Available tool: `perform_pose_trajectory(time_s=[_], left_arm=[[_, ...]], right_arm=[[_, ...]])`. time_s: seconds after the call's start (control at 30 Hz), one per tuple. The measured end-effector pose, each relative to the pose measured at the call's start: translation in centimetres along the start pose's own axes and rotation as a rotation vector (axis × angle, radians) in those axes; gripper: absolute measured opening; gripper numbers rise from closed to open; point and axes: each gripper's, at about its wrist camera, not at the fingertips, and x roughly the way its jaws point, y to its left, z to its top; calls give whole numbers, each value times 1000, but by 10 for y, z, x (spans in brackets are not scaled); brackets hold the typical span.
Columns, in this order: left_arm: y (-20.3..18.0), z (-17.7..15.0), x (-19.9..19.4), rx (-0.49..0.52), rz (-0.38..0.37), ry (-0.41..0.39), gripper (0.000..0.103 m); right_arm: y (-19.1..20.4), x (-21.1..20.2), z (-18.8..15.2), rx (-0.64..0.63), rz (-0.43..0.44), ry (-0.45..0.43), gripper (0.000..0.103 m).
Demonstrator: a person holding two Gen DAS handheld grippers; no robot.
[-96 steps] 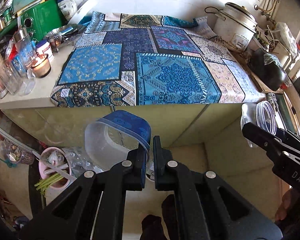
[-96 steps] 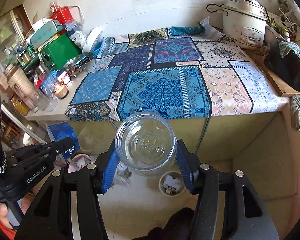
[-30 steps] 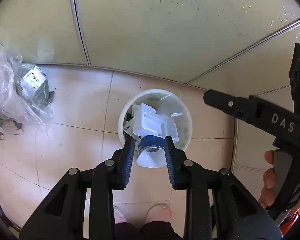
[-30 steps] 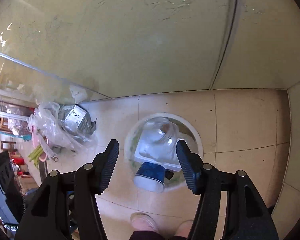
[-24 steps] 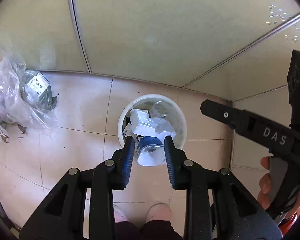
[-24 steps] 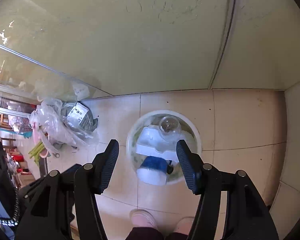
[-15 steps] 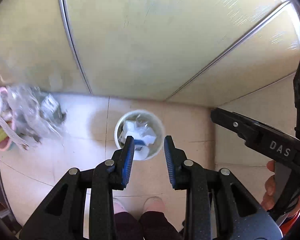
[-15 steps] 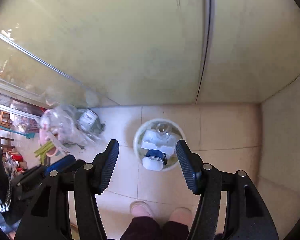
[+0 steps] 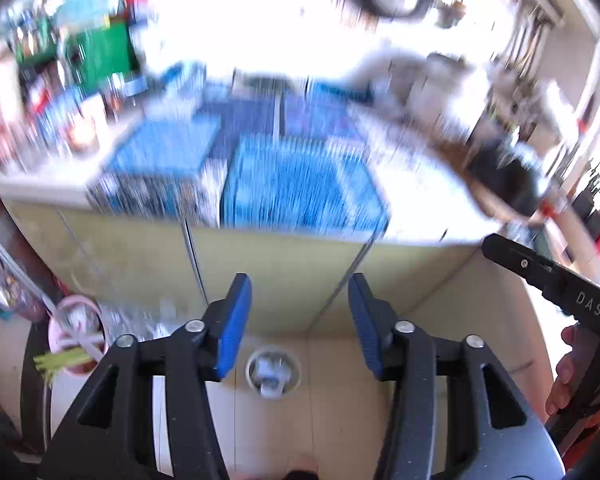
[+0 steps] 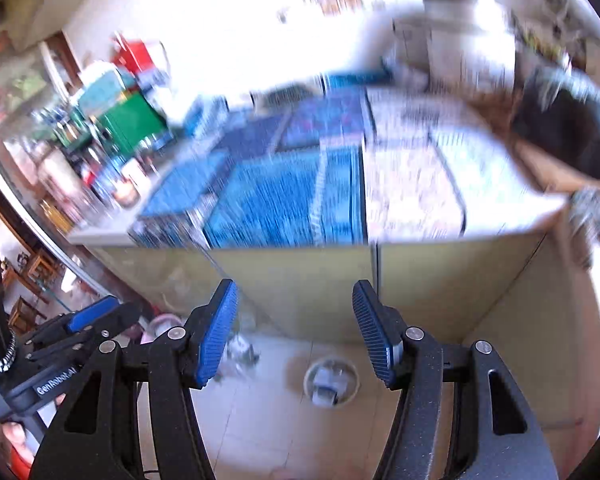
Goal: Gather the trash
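Left claw (image 9: pixel 296 330) parted, jaws just widened, nothing between. Right claw (image 10: pixel 294 334) parted, empty. Trash seen in bin (image 10: pixel 331 383) on floor, 6 o'clock of desk (image 10: pixel 340 264). Desk to be scanned for leftovers once blur is settled; none made out.

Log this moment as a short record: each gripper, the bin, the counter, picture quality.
left gripper: open, nothing between the pads; jaws have just been opening
right gripper: open, empty
bin: on the floor below the counter, trash inside
counter: patterned cloth on top; no trash made out on it
picture quality: heavy motion blur on the upper half in both views
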Motion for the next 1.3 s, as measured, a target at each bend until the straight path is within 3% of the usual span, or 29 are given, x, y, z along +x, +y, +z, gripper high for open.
perform_pose_trajectory(time_s=[0.2,0.33,0.5,0.57,0.7,0.87,1.3], left_arm=[[-19,29,-115,39,-19,-197,73],[-25,30,-187,101,-20,-301,85],[-21,9,-249,132,-19,-356,96],[-14,-3,-267,128,-21,-364,100],[-2,-25,-291,122,-22,-363,101],[5,-45,-309,127,-28,-356,101],[5,-62,-324,136,-46,-350,101]], right_arm=[[36,-110,19,-41,9,-217,56],[69,-154,14,-30,-2,-318,61],[103,-193,-11,-34,-7,-366,65],[113,-204,-22,-39,-10,-373,72],[129,-223,-42,-49,-24,-374,81],[138,-240,-62,-16,-48,-404,103],[149,-253,-74,-28,-94,-397,103]])
